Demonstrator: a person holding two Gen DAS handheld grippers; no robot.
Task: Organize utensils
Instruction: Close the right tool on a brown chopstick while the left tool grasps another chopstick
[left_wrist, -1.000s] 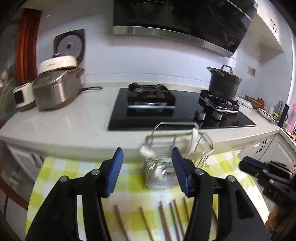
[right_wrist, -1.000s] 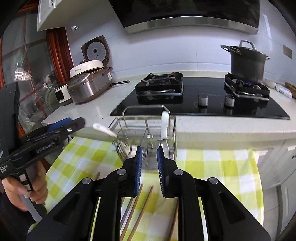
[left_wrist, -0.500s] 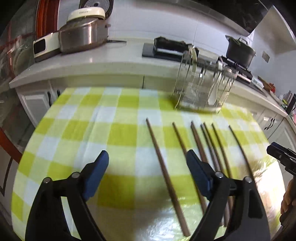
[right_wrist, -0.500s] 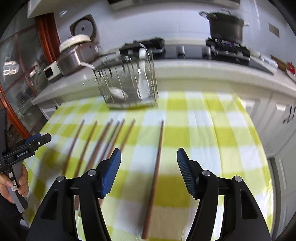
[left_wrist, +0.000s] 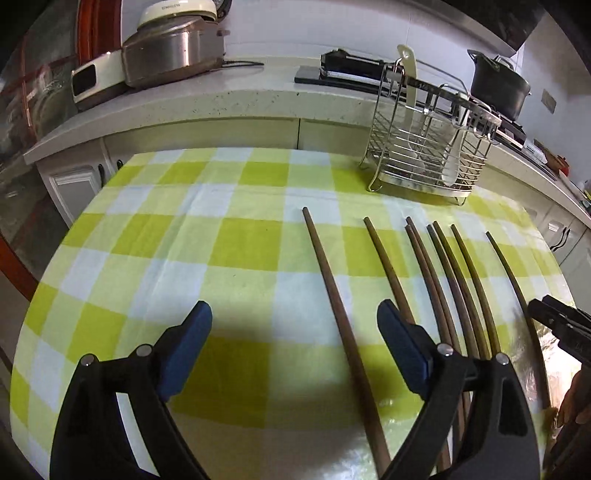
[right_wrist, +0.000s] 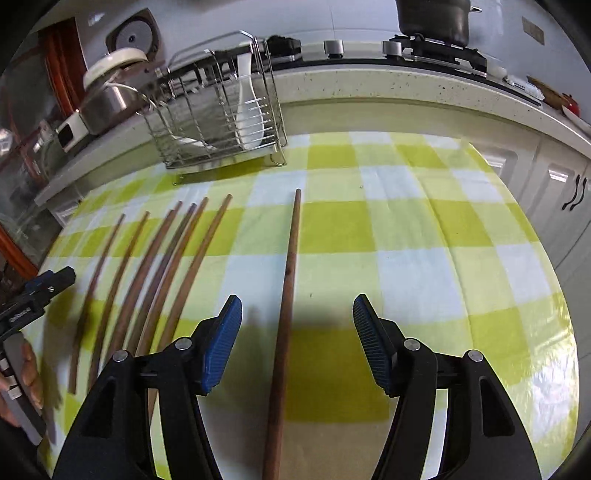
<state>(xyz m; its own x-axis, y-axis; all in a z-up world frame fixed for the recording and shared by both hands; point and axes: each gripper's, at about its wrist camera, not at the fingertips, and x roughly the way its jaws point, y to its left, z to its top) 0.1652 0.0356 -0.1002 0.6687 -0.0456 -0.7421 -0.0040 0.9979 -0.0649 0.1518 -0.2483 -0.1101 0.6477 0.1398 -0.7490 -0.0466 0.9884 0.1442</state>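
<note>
Several brown wooden chopsticks lie side by side on a yellow-green checked cloth (left_wrist: 236, 236). My left gripper (left_wrist: 295, 339) is open above the cloth, with the leftmost chopstick (left_wrist: 332, 295) between its jaws. My right gripper (right_wrist: 297, 332) is open over the rightmost chopstick (right_wrist: 290, 266), which lies apart from the others (right_wrist: 166, 266). A wire utensil rack (left_wrist: 428, 147) holding white spoons stands at the far edge of the cloth; it also shows in the right wrist view (right_wrist: 221, 107). Neither gripper holds anything.
A kitchen counter (left_wrist: 184, 96) runs behind the table with a rice cooker (left_wrist: 173, 48), a gas hob and a black pot (left_wrist: 498, 85). White cabinet doors (right_wrist: 554, 184) stand to the right. Each gripper appears at the edge of the other's view.
Both grippers have tilted down from the counter toward the cloth and come closer to the chopsticks. The right gripper went from shut to open; the left opened wider.
</note>
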